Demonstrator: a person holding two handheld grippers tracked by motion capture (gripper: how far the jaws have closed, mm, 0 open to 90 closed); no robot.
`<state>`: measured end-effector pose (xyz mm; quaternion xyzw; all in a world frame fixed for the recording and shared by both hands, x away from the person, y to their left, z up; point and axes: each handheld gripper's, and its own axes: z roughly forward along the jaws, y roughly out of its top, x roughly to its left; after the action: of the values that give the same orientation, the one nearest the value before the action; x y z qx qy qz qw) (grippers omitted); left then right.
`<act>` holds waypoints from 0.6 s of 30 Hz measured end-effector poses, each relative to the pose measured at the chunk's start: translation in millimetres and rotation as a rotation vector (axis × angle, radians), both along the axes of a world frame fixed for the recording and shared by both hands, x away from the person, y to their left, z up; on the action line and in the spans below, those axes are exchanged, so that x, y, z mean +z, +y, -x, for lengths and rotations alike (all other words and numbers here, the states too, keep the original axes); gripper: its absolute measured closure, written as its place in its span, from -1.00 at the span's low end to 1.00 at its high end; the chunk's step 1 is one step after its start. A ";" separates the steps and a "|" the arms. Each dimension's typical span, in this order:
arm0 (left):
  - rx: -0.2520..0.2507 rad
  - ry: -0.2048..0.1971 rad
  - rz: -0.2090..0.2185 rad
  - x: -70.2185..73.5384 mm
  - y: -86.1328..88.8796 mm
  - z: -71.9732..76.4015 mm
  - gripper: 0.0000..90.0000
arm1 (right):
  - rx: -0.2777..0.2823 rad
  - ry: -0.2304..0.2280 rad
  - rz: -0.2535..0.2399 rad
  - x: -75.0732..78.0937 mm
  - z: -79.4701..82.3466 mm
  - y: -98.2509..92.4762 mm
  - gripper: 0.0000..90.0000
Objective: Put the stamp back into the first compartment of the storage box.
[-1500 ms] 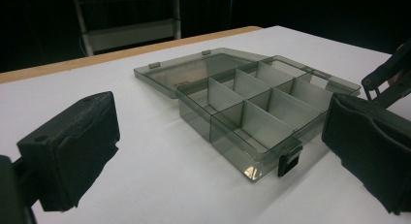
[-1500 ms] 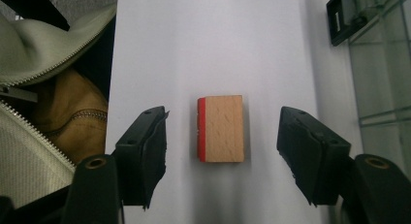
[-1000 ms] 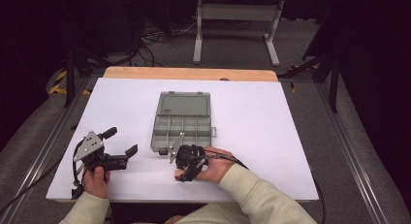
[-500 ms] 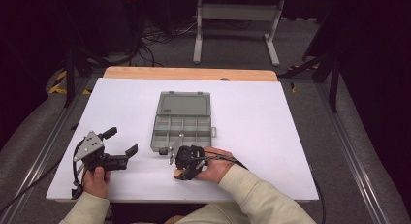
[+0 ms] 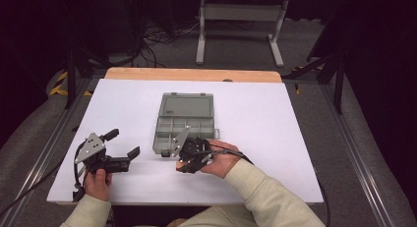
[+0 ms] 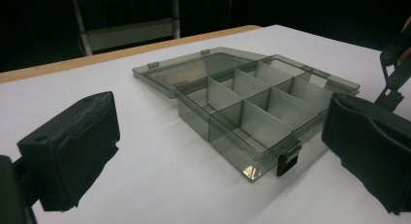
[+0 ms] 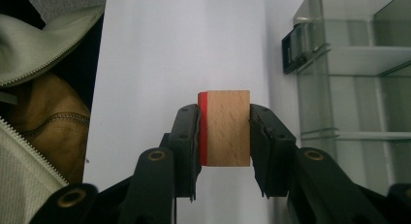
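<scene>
High view puts the left gripper (image 5: 118,146) at the near left of the white table (image 5: 295,119), held low in the person's left hand (image 5: 97,182), its jaws spread wide with nothing between them and aimed right toward the box. From the left gripper view the same jaws stand far apart on either side of the frame, bare table between.

Just right of it, at the table's middle, lies the compartment box (image 5: 184,121), grey and see-through, its lid (image 6: 194,69) folded flat open on the far side and its black latch (image 6: 288,163) on the near edge. The compartments look empty.

Farther right, the right gripper (image 5: 193,156) sits against the box's near edge, tipped on its side in the right hand (image 5: 221,160). In the right gripper view its jaws are clamped on a wooden block (image 7: 225,128) with 1 red face (image 7: 203,128) against the left jaw; the block's long axis runs along the jaws. The box lies immediately to the right of the block in that view, latch and near wall close by, so the right hand is by far the nearer one. The likely move is a short carry over that wall into a near compartment.
</scene>
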<state>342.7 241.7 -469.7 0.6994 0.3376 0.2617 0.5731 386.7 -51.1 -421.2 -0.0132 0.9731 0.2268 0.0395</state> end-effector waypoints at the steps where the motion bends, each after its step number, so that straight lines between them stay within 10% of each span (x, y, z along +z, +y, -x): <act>1: 0.001 -0.002 0.003 -0.2 -0.1 -0.1 -0.98 | -0.008 0.000 0.002 1.9 -0.1 -0.2 0.46; 18: 0.004 0.002 0.004 -0.4 -0.6 -0.5 -0.98 | -0.030 -0.084 -0.049 36.1 -18.4 6.2 0.46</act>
<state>343.2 241.1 -470.1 0.6979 0.3401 0.2614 0.5735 405.1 -44.8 -385.1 -0.0073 0.9647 0.2493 0.0842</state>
